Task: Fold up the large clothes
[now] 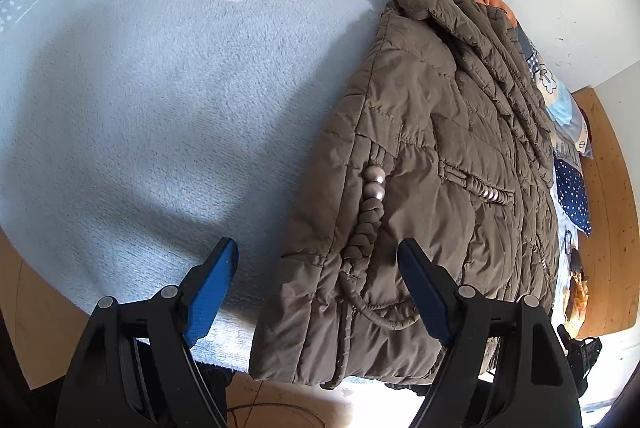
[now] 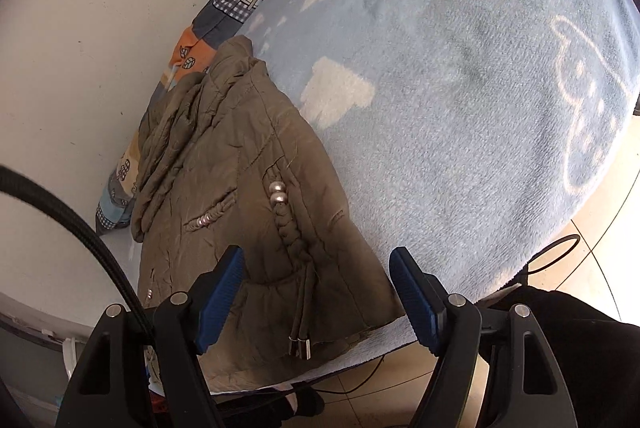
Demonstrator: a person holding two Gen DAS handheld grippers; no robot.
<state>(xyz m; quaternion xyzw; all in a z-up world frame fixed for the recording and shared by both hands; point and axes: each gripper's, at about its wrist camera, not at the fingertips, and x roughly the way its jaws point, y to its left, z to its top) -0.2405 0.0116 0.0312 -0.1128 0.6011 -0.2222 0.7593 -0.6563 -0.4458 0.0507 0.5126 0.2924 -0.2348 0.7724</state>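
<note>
While both tools hang spread and empty above the near edge of the bed [image 2: 480, 76], we judge the fold unfinished. Our left tool [image 1: 318, 288] hovers over the hem of the brown quilted jacket [image 1: 432, 156], its jaws wide apart and gripping nothing; our right tool [image 2: 316, 292] is likewise released, poised over the same hem from the other side. We see the jacket lying doubled lengthwise on the pale blue blanket [image 1: 140, 88], collar towards the wall [image 2: 80, 28], hem at the bed's near edge and partly overhanging it.

We see several risks. If we pinch only the top layer of slippery padded fabric, the fold beneath could slide open. A braided cord [image 2: 294, 228] with pearl beads [image 2: 277, 193] and metal tips [image 2: 301, 346] dangles near the hem; it might snag a jaw or get caught inside the fold. With the hem already over the edge, a careless tug towards us could drag the whole jacket off the bed.
</note>
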